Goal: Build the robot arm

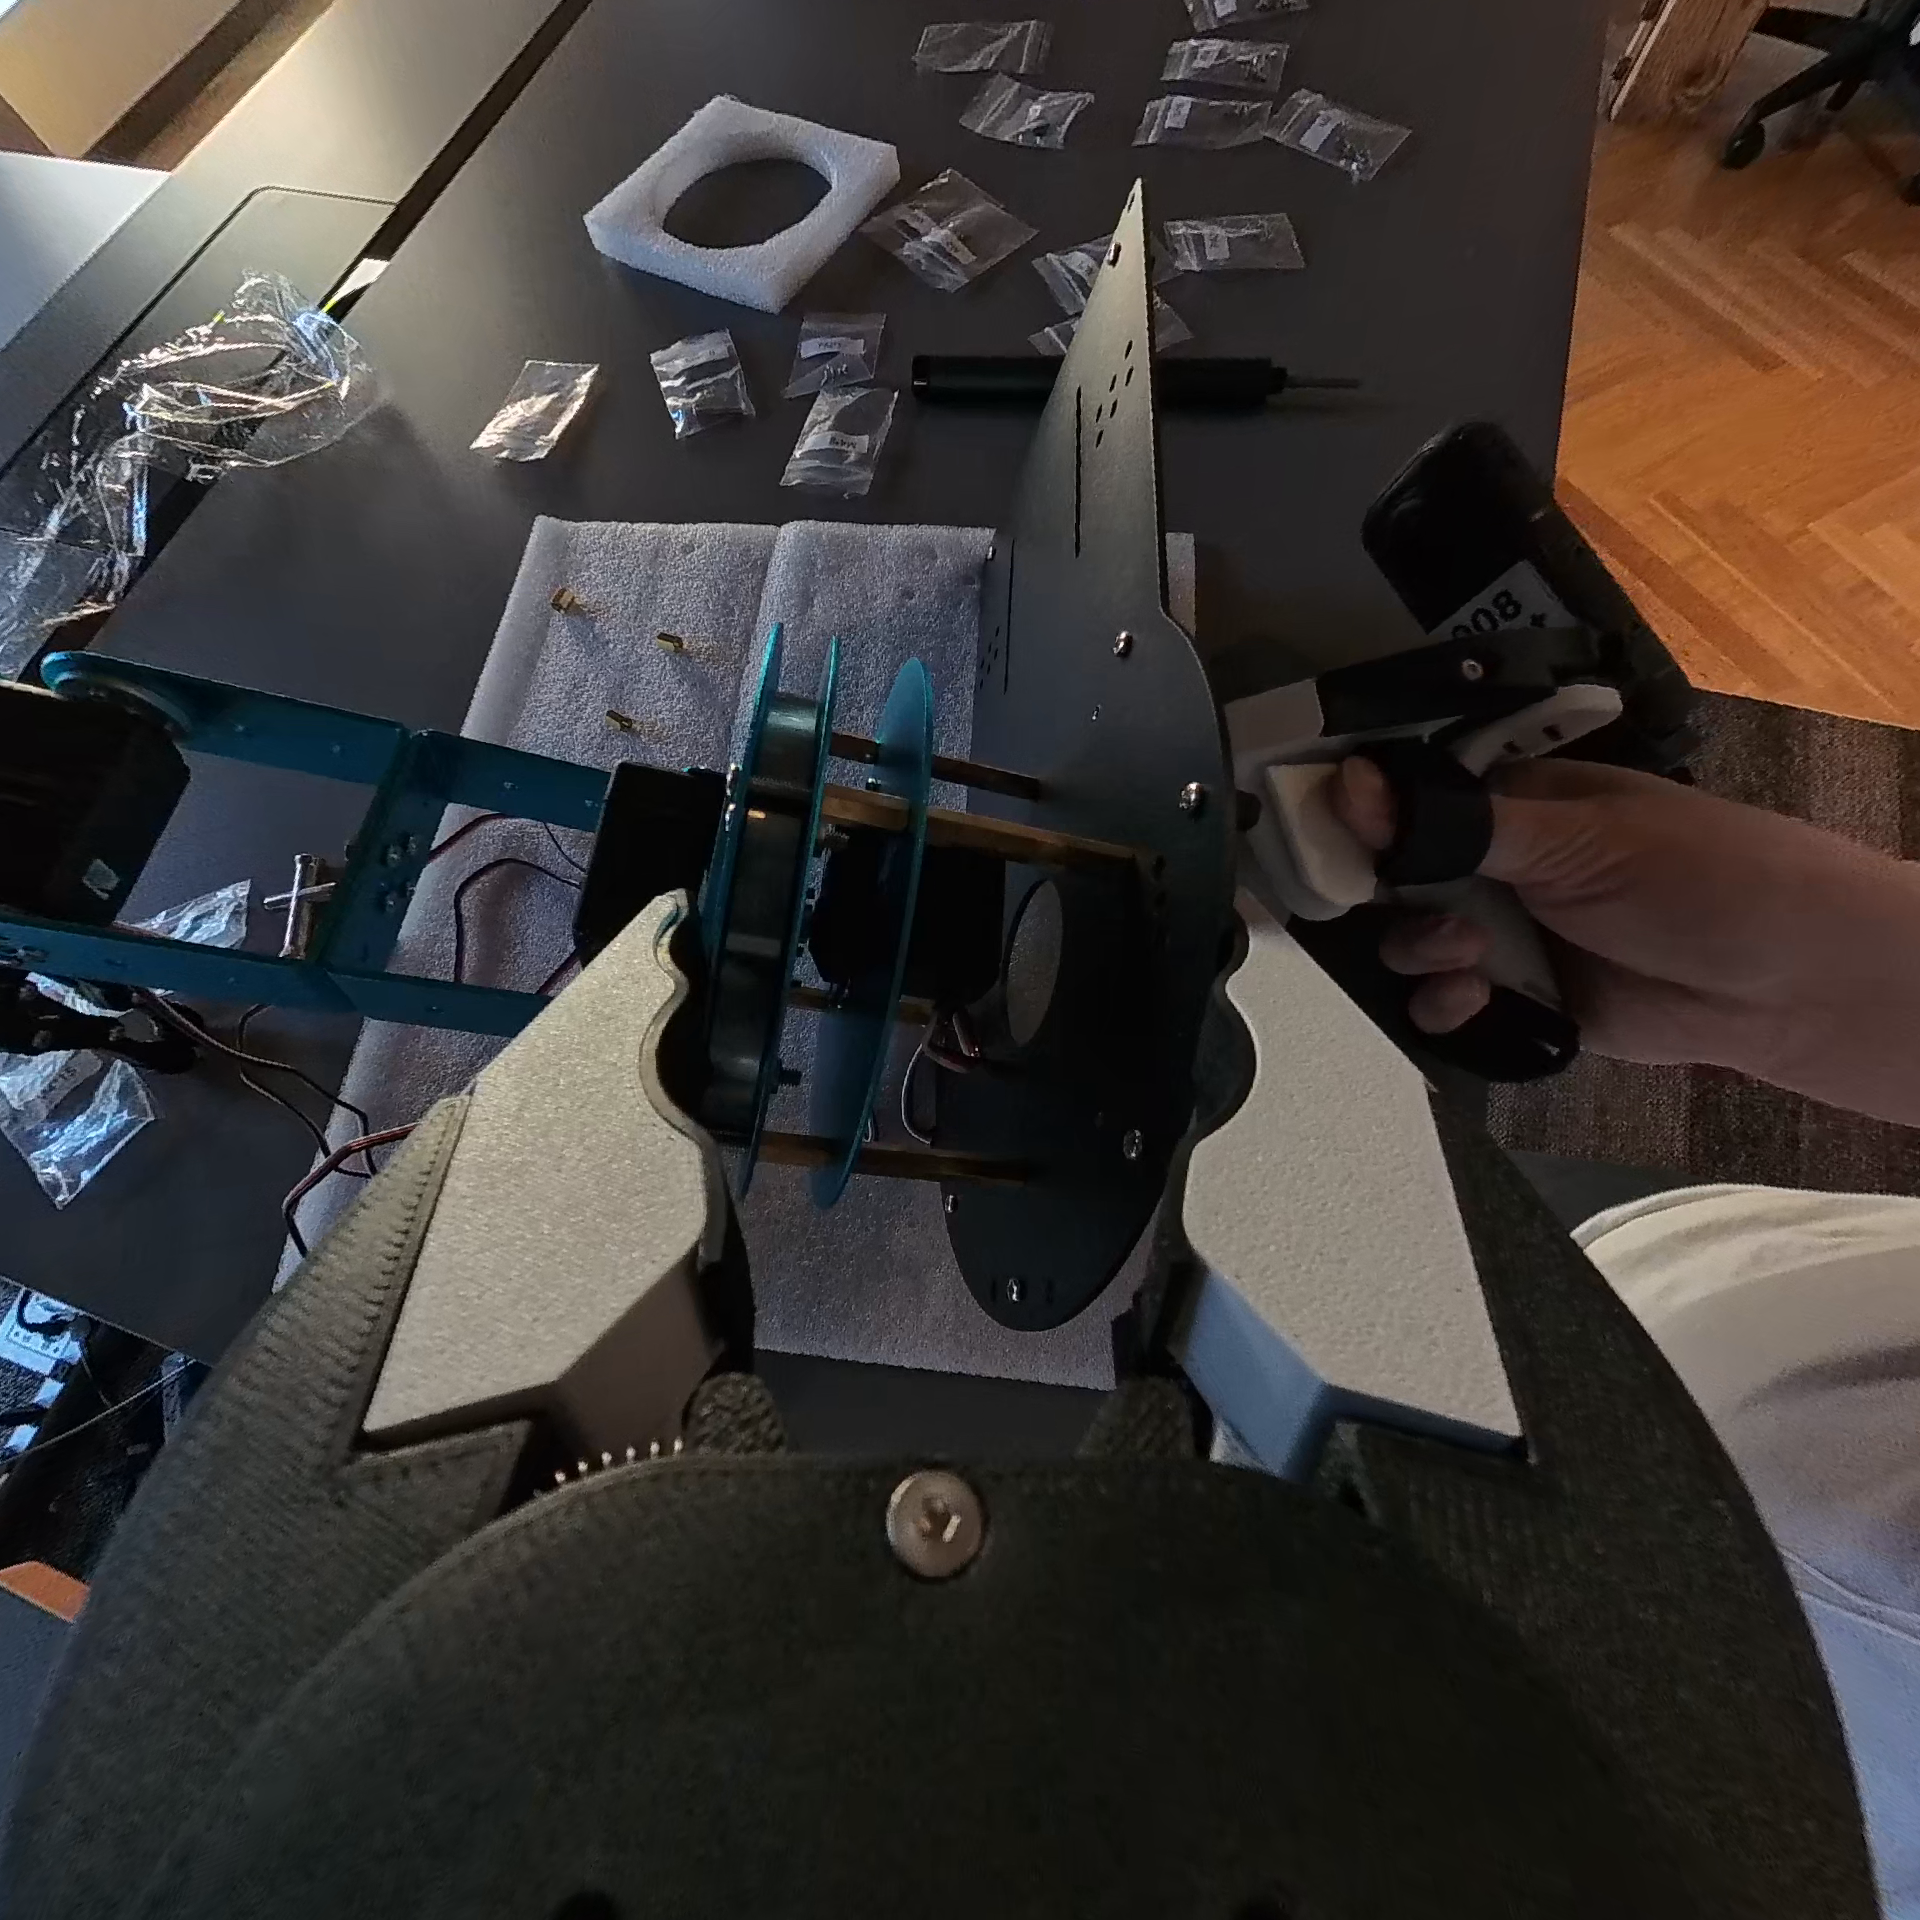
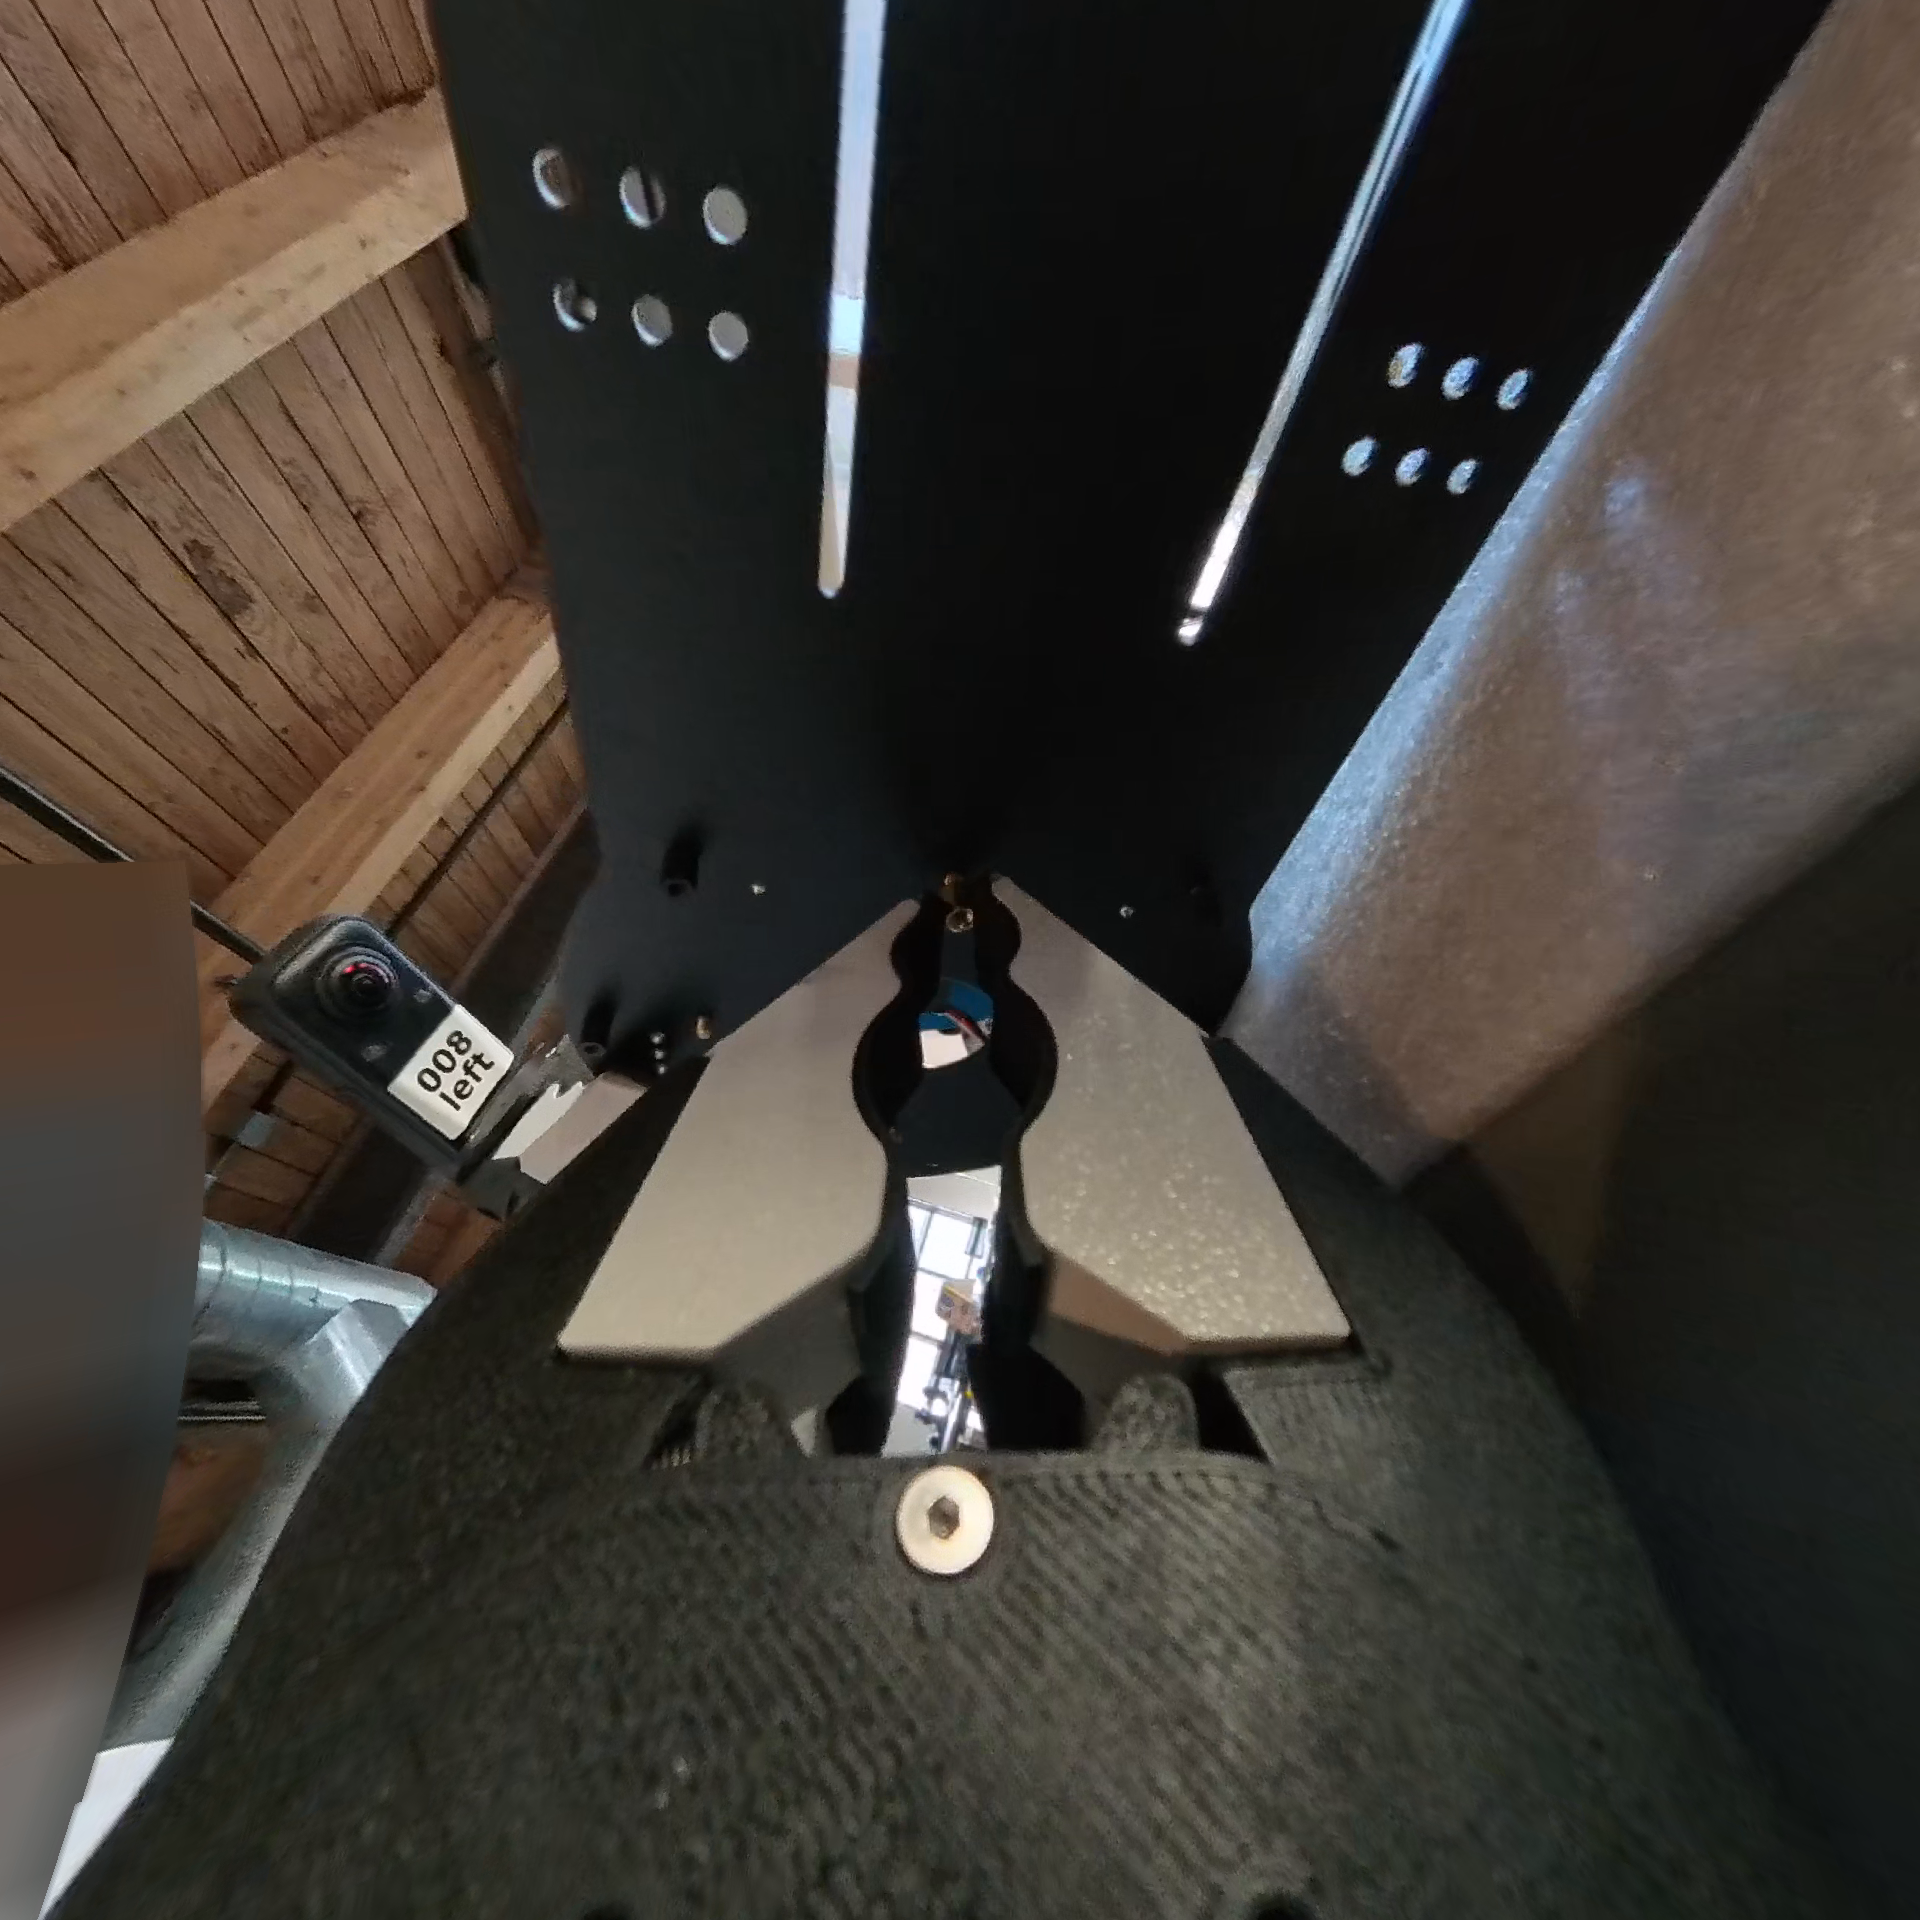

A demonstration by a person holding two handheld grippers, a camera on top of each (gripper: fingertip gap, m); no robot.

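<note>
My left gripper [image 1: 956,951] spans a small robot-arm base lying on its side. One finger [image 1: 582,1049] presses the teal discs [image 1: 774,790] and the other [image 1: 1340,1122] presses the black base plate [image 1: 1101,644], so it is clamped on the base. Brass standoffs join the discs to the plate. A teal arm frame [image 1: 312,758] runs off to the left. My right gripper [image 1: 1242,805], held by a hand, touches the plate's outer face. In its own view the right gripper [image 2: 956,914] is closed on a small brass fastener [image 2: 960,916] at the black plate [image 2: 987,416].
A white foam pad [image 1: 644,644] with loose brass standoffs [image 1: 673,644] lies under the base. Several small parts bags [image 1: 831,436], a square foam frame [image 1: 743,203], a black screwdriver [image 1: 987,374], a cross wrench [image 1: 301,899] and crumpled plastic wrap [image 1: 208,395] lie on the dark table [image 1: 1455,312]. The left gripper's tips are roughly 8 cm from the right gripper's.
</note>
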